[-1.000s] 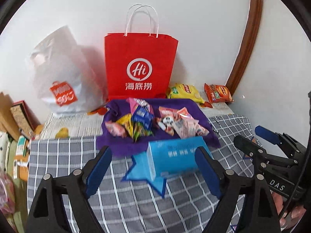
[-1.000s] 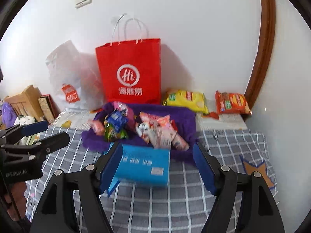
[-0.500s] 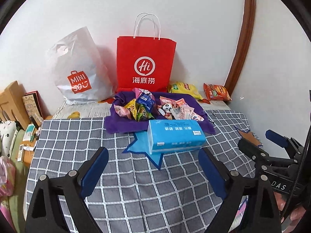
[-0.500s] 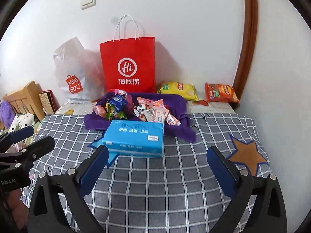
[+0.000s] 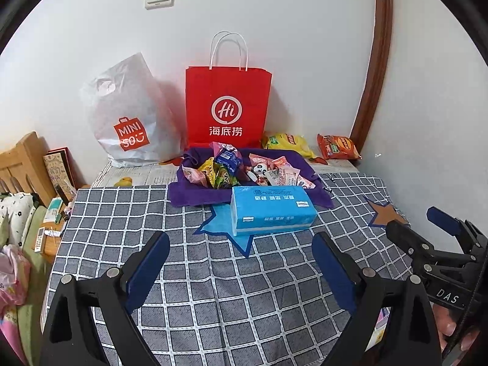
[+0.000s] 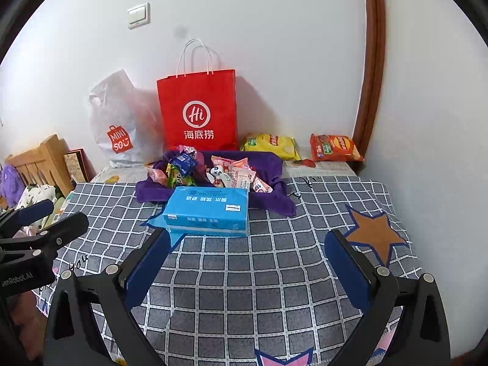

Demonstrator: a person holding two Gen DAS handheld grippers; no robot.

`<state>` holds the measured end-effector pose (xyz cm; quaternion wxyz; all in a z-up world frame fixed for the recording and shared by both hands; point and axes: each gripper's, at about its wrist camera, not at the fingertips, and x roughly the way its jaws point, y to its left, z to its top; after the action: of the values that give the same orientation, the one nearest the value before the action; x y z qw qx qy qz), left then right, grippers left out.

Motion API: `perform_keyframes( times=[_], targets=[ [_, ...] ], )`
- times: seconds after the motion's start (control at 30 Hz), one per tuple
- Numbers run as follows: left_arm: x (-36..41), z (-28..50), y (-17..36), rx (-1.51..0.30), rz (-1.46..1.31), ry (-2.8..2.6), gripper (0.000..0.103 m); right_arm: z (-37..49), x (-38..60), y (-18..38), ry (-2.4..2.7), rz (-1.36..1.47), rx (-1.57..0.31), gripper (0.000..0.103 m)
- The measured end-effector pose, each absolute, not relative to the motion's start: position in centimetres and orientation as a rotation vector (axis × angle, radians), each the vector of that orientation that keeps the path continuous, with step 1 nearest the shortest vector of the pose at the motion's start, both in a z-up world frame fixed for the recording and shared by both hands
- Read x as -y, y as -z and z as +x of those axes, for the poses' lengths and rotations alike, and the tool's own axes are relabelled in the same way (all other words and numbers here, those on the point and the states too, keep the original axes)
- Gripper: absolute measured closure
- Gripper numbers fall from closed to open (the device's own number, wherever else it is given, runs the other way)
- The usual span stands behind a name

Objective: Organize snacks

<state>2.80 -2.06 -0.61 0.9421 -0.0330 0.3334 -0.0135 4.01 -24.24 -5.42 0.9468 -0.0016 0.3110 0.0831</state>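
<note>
- The left gripper (image 5: pixel 241 244) and right gripper (image 6: pixel 247 241), each with black arms and blue pads, hang with jaws spread wide and nothing between them, above the grey checked tablecloth with star patches (image 5: pixel 213 289).
- Beyond them a light-blue rectangular tissue pack (image 5: pixel 271 210) lies flat on the cloth, apart from both grippers.
- Just behind it, touching, sits a purple cloth (image 5: pixel 189 195) heaped with small wrapped snacks (image 5: pixel 225 167) (mixed colours).
- Farther back lie a yellow chip bag (image 6: pixel 271 145) and an orange chip bag (image 6: pixel 335 148).
- Against the wall stand a red paper bag with white handles (image 5: pixel 227 106) and a white plastic bag (image 5: pixel 128 122).
</note>
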Motion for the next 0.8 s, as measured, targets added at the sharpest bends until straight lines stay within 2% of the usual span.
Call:
perform_keyframes(
  times=[0.8],
  targets=[
    [2.43,2.16,-0.04,-0.662,-0.061,0.025,0.008,3.13,24.97,4.83,-0.166,0.009,-0.614,0.003]
  ],
)
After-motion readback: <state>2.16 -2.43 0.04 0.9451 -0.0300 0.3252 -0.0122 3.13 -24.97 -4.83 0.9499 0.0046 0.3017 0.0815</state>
